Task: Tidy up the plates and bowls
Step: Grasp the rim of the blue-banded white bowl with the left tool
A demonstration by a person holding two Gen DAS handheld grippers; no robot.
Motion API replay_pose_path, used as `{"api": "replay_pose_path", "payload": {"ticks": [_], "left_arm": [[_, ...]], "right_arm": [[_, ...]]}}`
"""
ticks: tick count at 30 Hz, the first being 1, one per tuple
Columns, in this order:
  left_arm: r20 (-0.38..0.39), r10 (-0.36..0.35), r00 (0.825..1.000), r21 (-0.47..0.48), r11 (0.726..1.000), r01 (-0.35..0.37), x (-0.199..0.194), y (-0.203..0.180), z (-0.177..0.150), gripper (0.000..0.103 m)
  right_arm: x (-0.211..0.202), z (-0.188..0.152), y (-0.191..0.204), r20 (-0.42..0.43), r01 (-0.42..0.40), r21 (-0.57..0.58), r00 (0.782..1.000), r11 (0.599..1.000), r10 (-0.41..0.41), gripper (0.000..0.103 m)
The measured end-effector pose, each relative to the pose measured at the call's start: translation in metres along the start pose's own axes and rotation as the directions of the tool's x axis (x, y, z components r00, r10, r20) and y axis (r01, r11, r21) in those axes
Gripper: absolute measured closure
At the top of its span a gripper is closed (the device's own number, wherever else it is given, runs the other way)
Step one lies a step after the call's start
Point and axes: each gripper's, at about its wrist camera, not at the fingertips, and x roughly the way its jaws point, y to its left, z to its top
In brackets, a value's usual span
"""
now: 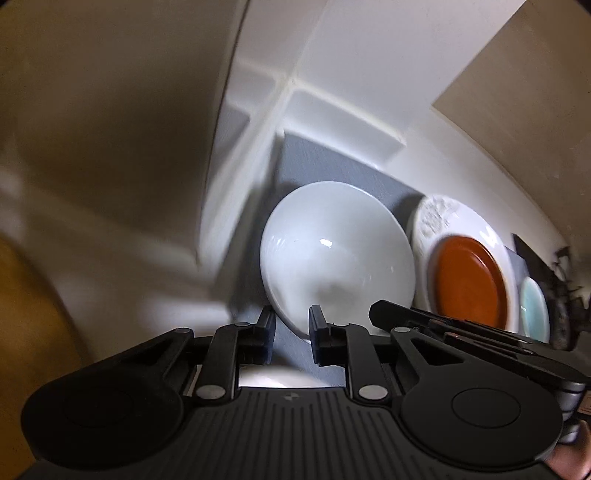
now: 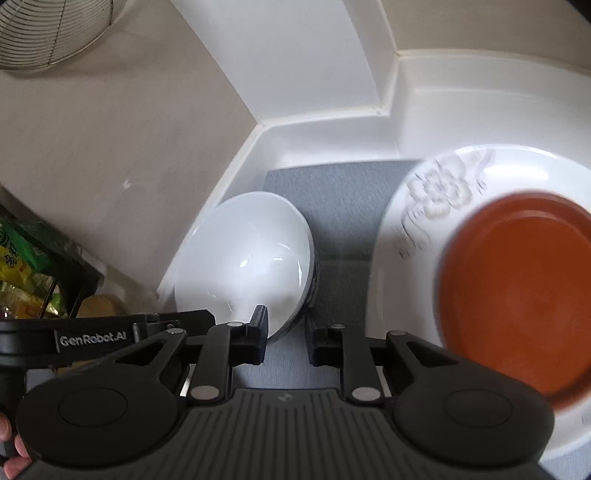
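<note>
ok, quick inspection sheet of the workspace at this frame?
surface: grey mat on a white ledge
job's things: white bowl; orange plate lying on flowered plate; pale teal dish beside them
clutter: food packets in a dark rack, wire mesh item
grippers: left gripper and right gripper both astride the white bowl's rim, jaws narrow, pad contact unclear
cables: nothing seen
surroundings: beige wall, white corner post

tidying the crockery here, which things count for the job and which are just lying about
For the job: glossy white ceramic bowl; orange round plate; white floral-rimmed plate; small pale-teal dish.

Lying about: wire mesh basket; green and yellow snack packets.
</note>
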Motion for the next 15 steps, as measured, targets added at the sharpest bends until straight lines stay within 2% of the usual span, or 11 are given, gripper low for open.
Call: {"api": "replay_pose_path", "payload": {"ticks": [4, 9, 15], "left_arm": [[-0.013, -0.002, 1.000, 0.033, 0.999, 0.002, 0.000, -0.005, -0.008, 0.083], [0.010, 0.067, 0.998, 0.009, 0.998, -0.067, 0.016, -0.006, 0.003, 0.081], [-0.005, 0.064, 0.998, -0.003, 0.998, -0.064, 0.017, -0.001, 0.000, 0.081]], "right_arm": [[-0.011, -0.016, -0.006, -0.021, -0.009, 0.049, 1.000, 0.999, 0.010, 0.081], [-0.009, -0.013, -0.001, 0.004, 0.007, 0.033, 1.000, 0.999, -0.008, 0.075], [-0.003, -0.015, -0.007, 0.035, 0.021, 0.072, 0.999, 0.997, -0.024, 0.075]]}}
